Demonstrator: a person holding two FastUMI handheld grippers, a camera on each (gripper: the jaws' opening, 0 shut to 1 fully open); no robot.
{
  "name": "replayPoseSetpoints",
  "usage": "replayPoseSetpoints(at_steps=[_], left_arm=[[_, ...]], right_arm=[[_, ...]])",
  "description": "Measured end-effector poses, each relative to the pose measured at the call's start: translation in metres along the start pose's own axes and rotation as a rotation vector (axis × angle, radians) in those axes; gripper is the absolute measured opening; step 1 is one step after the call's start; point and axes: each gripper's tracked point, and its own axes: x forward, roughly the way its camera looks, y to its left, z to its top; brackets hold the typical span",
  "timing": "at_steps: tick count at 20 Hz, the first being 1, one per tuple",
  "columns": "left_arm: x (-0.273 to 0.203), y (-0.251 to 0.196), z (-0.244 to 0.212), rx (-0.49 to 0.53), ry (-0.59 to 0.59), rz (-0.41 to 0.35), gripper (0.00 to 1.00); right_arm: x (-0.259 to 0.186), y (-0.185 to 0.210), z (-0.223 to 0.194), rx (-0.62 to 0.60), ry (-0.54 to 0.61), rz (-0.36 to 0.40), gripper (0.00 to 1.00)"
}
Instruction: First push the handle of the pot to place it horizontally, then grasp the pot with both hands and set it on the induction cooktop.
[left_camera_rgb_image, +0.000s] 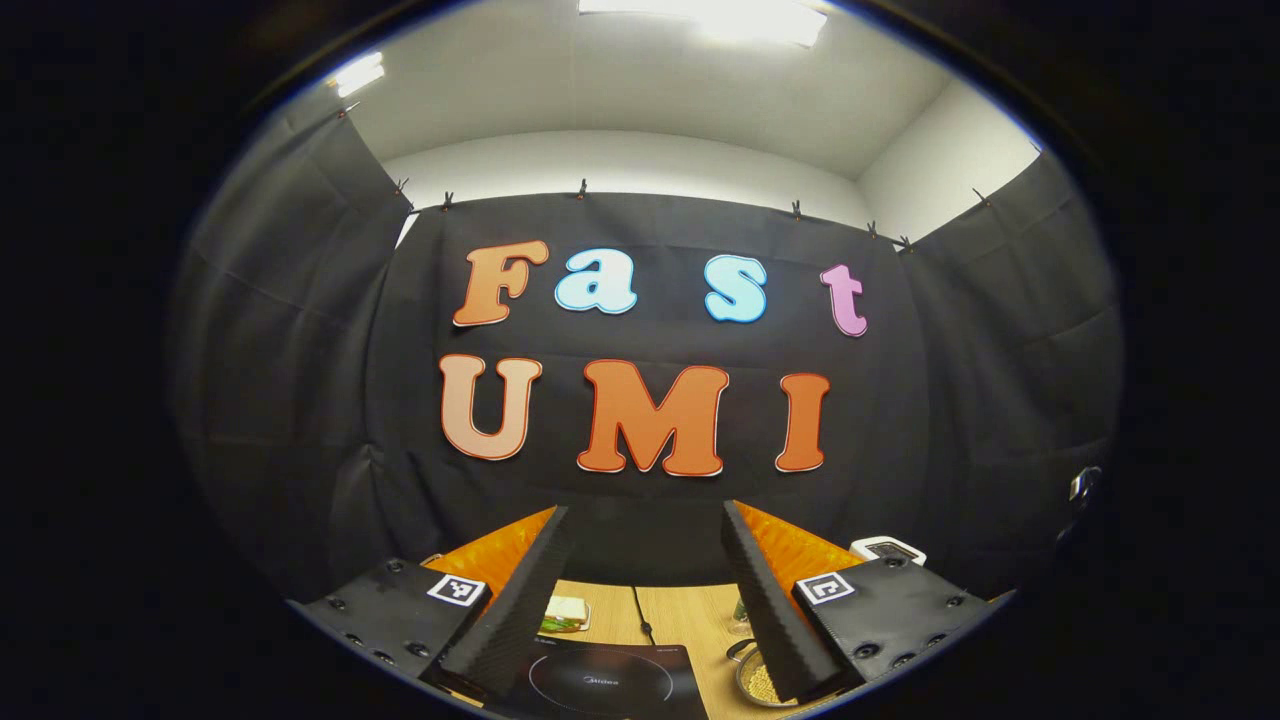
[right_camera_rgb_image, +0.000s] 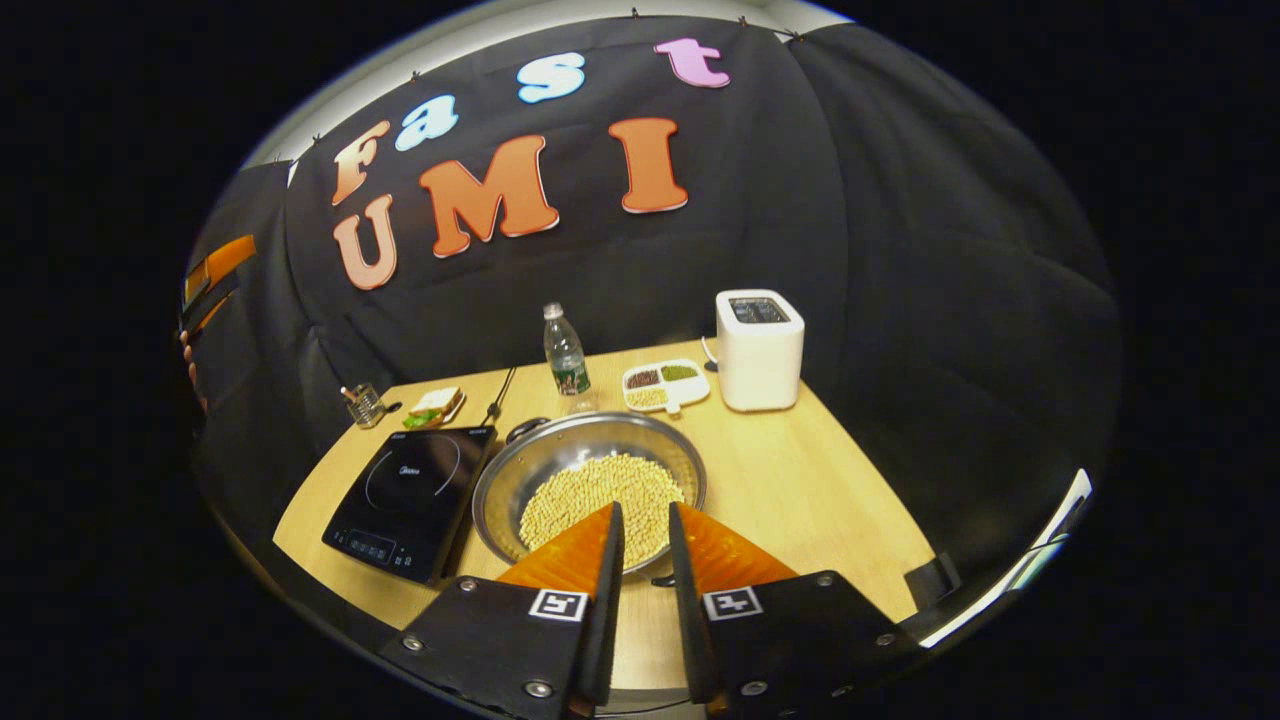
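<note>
Both claws raised above bench, gripping nothing.

Right claw (right_camera_rgb_image: 645, 535) fingers nearly together with a thin gap, hovering over near rim of pot (right_camera_rgb_image: 590, 490). Pot full of pale beans, sitting on bench (right_camera_rgb_image: 800, 480), just right of induction cooktop (right_camera_rgb_image: 410, 490) and not on it. Behind pot: water bottle (right_camera_rgb_image: 566, 352), divided dish (right_camera_rgb_image: 665, 386), toaster (right_camera_rgb_image: 760, 348). Left claw (left_camera_rgb_image: 645, 590) spread wide, aimed high at booth wall.
</note>
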Motion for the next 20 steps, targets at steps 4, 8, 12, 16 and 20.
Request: replayPoseSetpoints(at_steps=[4, 8, 12, 16, 20], left_arm=[[0.002, 0.000, -0.005, 0.000, 0.012, -0.001, 0.98], [0.005, 0.005, -0.013, 0.016, 0.024, 0.007, 0.98], [0.009, 0.009, -0.021, 0.008, 0.044, 0.016, 0.98], [0.014, 0.009, -0.031, 0.001, 0.060, 0.008, 0.97], [0.021, 0.011, -0.041, -0.001, 0.089, 0.007, 0.97]], right_arm=[[0.009, 0.003, -0.027, 0.033, 0.083, 0.021, 0.11], [0.021, 0.004, -0.058, 0.087, 0.167, 0.062, 0.08], [0.029, 0.013, -0.092, 0.170, 0.278, 0.100, 0.00], [0.040, 0.019, -0.117, 0.205, 0.377, 0.106, 0.00], [0.058, 0.018, -0.115, 0.248, 0.418, 0.098, 0.00]])
